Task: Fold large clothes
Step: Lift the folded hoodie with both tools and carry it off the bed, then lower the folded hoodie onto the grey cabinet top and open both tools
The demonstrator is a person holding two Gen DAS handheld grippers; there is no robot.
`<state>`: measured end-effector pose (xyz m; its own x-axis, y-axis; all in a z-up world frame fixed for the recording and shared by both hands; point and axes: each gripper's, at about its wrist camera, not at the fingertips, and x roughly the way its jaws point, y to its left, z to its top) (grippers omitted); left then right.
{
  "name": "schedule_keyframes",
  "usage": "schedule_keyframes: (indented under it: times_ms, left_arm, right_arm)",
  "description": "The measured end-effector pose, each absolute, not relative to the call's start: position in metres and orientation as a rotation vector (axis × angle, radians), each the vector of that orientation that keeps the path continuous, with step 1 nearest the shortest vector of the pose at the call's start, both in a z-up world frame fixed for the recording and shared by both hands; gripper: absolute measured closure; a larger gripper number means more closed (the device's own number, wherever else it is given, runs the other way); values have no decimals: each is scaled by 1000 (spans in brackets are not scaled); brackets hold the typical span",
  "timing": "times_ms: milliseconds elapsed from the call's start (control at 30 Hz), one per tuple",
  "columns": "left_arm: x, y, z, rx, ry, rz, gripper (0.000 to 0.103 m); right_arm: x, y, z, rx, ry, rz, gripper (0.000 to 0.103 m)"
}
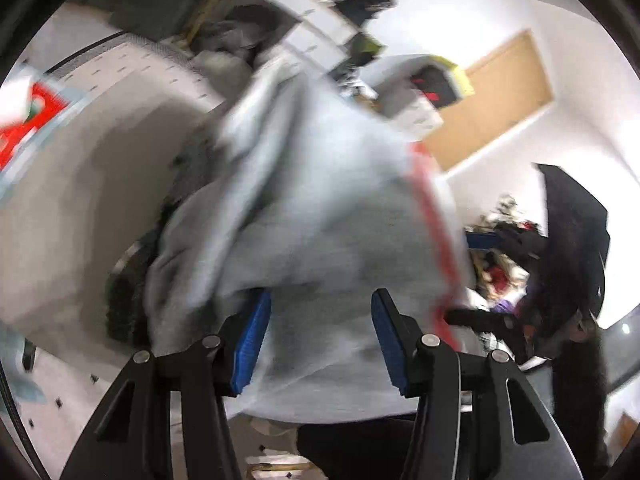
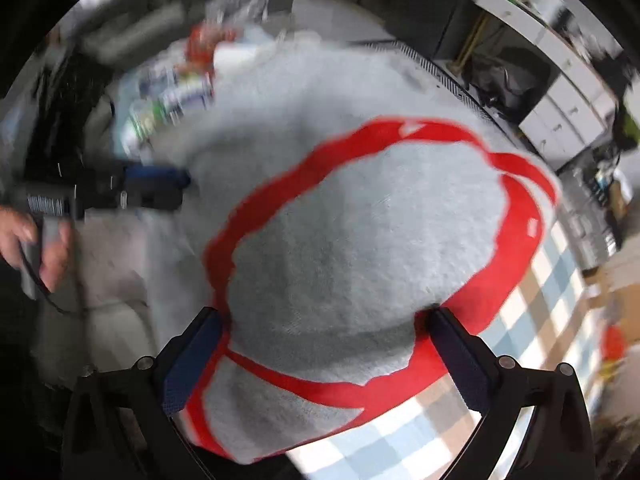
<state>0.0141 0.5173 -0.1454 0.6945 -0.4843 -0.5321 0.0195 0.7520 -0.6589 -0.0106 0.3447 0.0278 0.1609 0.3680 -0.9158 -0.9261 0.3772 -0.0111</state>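
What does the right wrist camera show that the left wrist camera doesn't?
Only the right wrist view shows the checked cloth under the garment, the garment's red trim as a full loop, and a bare hand on the other gripper's handle. Only the left wrist view shows the cork board on the wall. Both show the grey garment bunched between a hand-held gripper's blue pads.

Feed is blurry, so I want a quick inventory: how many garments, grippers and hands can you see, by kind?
Grey garment with red trim: 1
Grippers: 2, the right gripper and the left gripper
Bare hand on the left gripper's handle: 1
Total: 4
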Motion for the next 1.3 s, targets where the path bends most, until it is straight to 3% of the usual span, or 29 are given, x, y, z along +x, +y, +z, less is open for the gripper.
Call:
schedule_keyframes:
  times_ms: [100, 200, 333, 467, 633, 933, 967, 1033, 1067, 1300]
  left_arm:
    - [20, 503, -99, -569, 692, -361, 56]
    - [53, 502, -75, -528, 674, -367, 47]
    - [113, 532, -106, -633, 769, -289, 47]
    - [130, 549, -147, -811, 801, -329, 48]
    - [117, 535, -145, -700, 752, -312, 50]
    - [54, 476, -87, -485, 709, -137, 46]
    - [37, 465, -81, -438, 673, -111, 44]
    - [6, 445, -72, -376, 603, -70, 23]
    - [-12, 434, -68, -356, 557, -59, 20]
    - [-115, 376, -74, -315, 330, 54, 19]
  right_arm:
    - [19, 325, 63, -410, 1013, 1096, 0]
    - [50, 318, 66, -227, 1060, 1089, 0]
    - [86, 313, 34, 96, 1244, 1175, 0]
    - [87, 318, 24, 69, 1223, 1216, 0]
    - [92, 309, 16, 170, 1211, 1267, 0]
    - [46, 244, 42, 346, 916, 1375, 0]
    - [34, 235, 44, 340, 888, 1383, 0]
    - [-1, 208, 51, 314, 789, 1378, 0]
    - [-14, 197, 53, 303, 752, 1368, 0]
    - [-122, 98, 46, 353, 431, 1195, 0]
